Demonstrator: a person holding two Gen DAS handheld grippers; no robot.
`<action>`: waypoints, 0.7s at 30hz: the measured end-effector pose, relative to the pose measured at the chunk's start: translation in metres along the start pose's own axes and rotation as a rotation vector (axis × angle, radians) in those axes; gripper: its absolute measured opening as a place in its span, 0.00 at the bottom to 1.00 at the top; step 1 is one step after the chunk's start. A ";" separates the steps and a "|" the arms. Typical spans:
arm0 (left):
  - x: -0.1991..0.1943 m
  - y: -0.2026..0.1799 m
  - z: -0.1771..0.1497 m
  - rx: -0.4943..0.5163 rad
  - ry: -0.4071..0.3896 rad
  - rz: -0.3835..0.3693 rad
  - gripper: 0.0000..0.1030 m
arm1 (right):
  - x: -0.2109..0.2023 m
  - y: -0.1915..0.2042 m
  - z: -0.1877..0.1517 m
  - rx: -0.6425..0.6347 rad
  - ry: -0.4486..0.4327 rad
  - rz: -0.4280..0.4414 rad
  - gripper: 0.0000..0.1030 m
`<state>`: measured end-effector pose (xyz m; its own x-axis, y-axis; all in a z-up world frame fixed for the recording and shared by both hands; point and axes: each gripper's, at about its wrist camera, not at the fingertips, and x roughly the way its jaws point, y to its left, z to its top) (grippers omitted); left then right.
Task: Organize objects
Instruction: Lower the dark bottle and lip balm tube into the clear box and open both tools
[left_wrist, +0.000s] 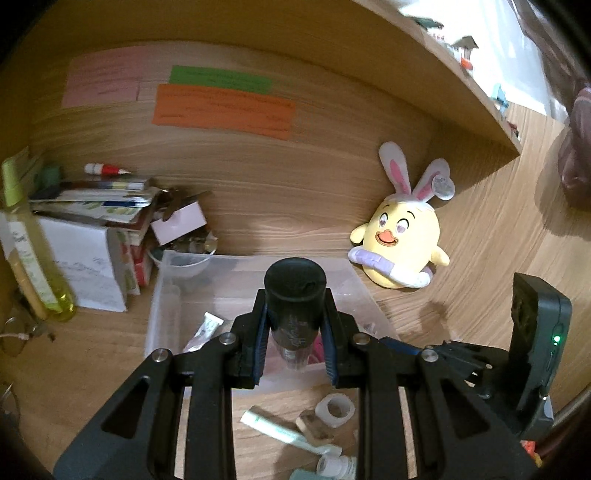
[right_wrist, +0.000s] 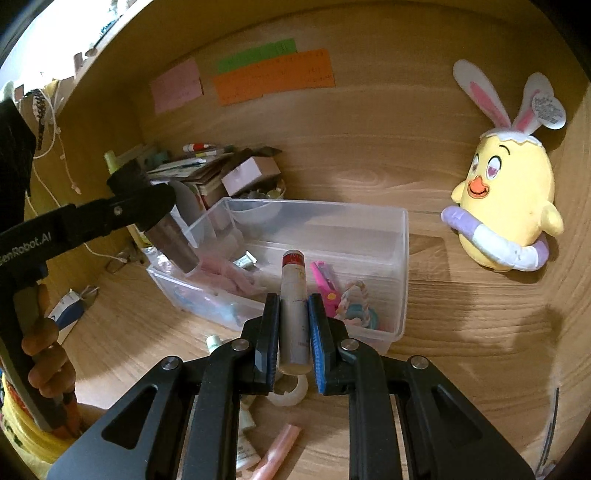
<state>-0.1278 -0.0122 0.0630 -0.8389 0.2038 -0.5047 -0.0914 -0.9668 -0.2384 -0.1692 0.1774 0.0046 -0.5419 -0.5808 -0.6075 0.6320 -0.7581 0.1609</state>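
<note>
Wooden desk (right_wrist: 461, 332) and back panel fill both views. At the far left of the left wrist view stands a yellow-green bottle (left_wrist: 31, 258), then a white box (left_wrist: 86, 266) under a messy stack of books (left_wrist: 99, 201). On the panel above hang pink (left_wrist: 101, 81), green (left_wrist: 219, 78) and orange paper notes (left_wrist: 223, 110).

Next comes the clear plastic bin (right_wrist: 400, 266), open-topped, with a white tube (left_wrist: 205, 330), pink scissors (right_wrist: 325, 282) and a pastel braided toy (right_wrist: 352, 302) inside. The left gripper (left_wrist: 295, 314) hangs over the bin, its blue-padded jaws closed on a dark bottle with a black cap (left_wrist: 294, 295) — the right wrist view shows that bottle tilted above the bin's left end, a person's hand (right_wrist: 44, 354) on the gripper's handle.

The right gripper (right_wrist: 293, 332) is at the bin's near wall, its jaws narrowly clamped on a slim cream tube with a red cap (right_wrist: 293, 291), cap pointing away. Below both grippers, loose on the desk, lie a roll of white tape (left_wrist: 335, 410) and a green-and-white tube (left_wrist: 284, 430).

Furthest right sits a yellow chick plush with rabbit ears (right_wrist: 511, 195) — well apart from the bin.
</note>
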 end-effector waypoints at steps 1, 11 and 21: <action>0.004 -0.002 0.000 0.006 0.005 0.005 0.24 | 0.002 -0.001 0.001 0.001 0.004 0.000 0.14; 0.053 0.002 -0.006 0.026 0.097 0.081 0.26 | 0.031 -0.009 0.007 -0.008 0.046 -0.004 0.14; 0.061 0.007 -0.009 0.049 0.108 0.138 0.26 | 0.043 -0.010 0.008 -0.013 0.068 -0.012 0.14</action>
<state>-0.1751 -0.0048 0.0234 -0.7833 0.0816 -0.6163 -0.0079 -0.9926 -0.1214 -0.2033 0.1570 -0.0171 -0.5110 -0.5501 -0.6605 0.6330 -0.7607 0.1438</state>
